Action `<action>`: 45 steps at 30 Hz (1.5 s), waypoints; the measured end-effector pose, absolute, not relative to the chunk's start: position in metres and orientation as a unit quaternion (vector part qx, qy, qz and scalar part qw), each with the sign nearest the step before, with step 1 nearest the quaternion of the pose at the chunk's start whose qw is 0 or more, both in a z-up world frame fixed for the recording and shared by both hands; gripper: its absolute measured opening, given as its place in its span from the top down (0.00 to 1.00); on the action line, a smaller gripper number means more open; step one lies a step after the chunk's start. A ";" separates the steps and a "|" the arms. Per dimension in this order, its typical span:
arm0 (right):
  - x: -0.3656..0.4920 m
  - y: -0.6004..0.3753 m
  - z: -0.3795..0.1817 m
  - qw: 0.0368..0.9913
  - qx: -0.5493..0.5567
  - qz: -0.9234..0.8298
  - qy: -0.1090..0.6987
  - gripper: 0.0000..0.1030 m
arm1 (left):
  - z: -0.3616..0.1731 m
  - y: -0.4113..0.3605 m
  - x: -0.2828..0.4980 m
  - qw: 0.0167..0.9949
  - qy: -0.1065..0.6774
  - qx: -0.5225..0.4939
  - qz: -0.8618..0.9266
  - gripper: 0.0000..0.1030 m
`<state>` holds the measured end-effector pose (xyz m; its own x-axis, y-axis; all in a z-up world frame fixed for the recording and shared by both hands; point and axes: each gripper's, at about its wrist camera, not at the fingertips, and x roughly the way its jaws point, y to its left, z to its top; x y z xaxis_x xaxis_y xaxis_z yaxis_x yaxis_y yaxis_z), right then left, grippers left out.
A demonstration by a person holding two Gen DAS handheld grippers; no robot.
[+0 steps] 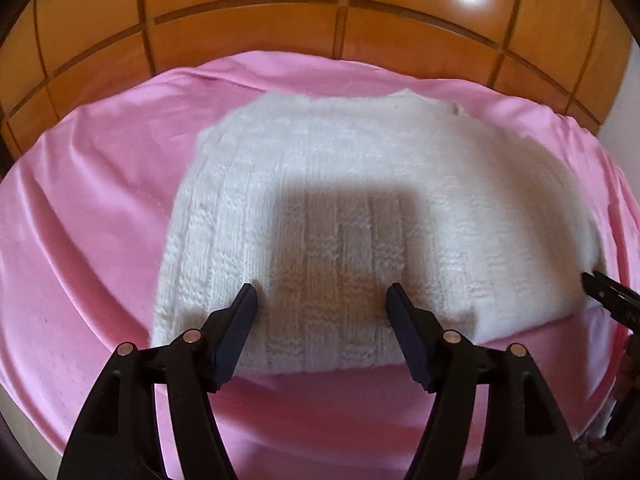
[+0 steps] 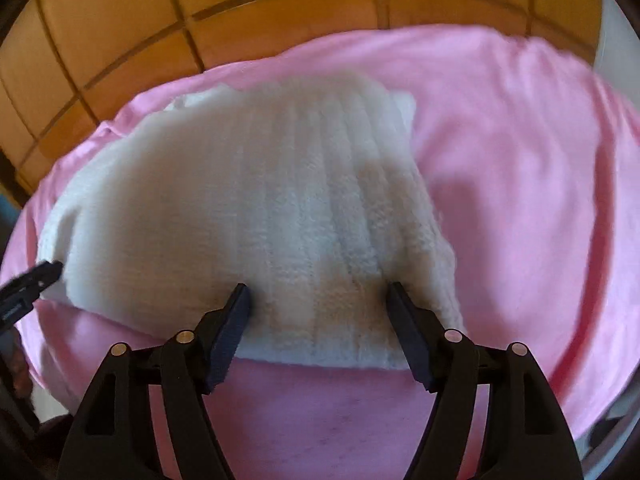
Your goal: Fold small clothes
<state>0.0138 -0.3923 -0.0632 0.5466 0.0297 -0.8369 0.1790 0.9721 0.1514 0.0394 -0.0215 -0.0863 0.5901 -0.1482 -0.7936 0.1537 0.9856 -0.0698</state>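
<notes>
A white knit sweater (image 1: 320, 184) is laid flat on a pink sheet (image 1: 80, 208), wooden headboard (image 1: 240, 28) behind. Its near hem is stretched left to right, directly ahead of & below both tools. The left gripper (image 1: 320, 300) is held apart w/ nothing clamped, over the hem's left half; the right gripper (image 2: 318, 300) likewise apart & empty, over the right half, near the sweater's right edge. Each end is thus nearer its own hand; the next fold prob. depends on both hem corners being pinched together.
</notes>
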 end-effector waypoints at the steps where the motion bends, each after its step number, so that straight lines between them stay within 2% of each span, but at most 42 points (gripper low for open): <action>1: 0.012 -0.393 -0.064 0.878 0.111 -0.039 0.464 0.33 | -0.085 -0.023 0.035 0.894 0.442 0.005 -0.082 0.34; 5: 0.013 -0.380 -0.068 0.884 0.071 -0.042 0.460 0.23 | -0.081 -0.025 0.027 0.898 0.434 0.010 -0.072 0.29; 14: 0.015 -0.374 -0.066 0.879 0.067 -0.047 0.469 0.20 | -0.067 -0.016 0.023 0.907 0.416 0.008 -0.067 0.16; 19: 0.019 -0.369 -0.052 0.874 0.062 -0.046 0.479 0.18 | -0.056 -0.006 0.021 0.916 0.397 0.007 -0.061 0.15; 28: 0.049 -0.360 -0.012 0.907 0.052 -0.050 0.415 0.12 | -0.056 0.016 0.028 0.910 0.412 -0.007 -0.037 0.15; 31: 0.077 -0.359 -0.014 0.910 0.050 -0.049 0.408 0.11 | -0.056 0.035 0.031 0.905 0.420 -0.046 -0.040 0.24; 34: 0.105 -0.364 -0.037 0.893 0.050 -0.082 0.439 0.11 | -0.053 0.063 0.039 0.898 0.423 -0.105 -0.058 0.27; 36: 0.116 -0.375 -0.060 0.880 0.075 -0.082 0.463 0.03 | -0.051 0.083 0.047 0.891 0.423 -0.150 -0.067 0.30; 38: 0.111 -0.384 -0.071 0.892 0.101 -0.065 0.436 0.03 | -0.048 0.099 0.059 0.882 0.421 -0.191 -0.087 0.34; 43: 0.100 -0.383 -0.075 0.904 0.096 -0.055 0.413 0.03 | -0.049 0.102 0.100 0.876 0.427 -0.199 -0.103 0.55; 45: 0.099 -0.383 -0.075 0.905 0.096 -0.055 0.411 0.03 | -0.051 0.096 0.117 0.870 0.435 -0.202 -0.115 0.56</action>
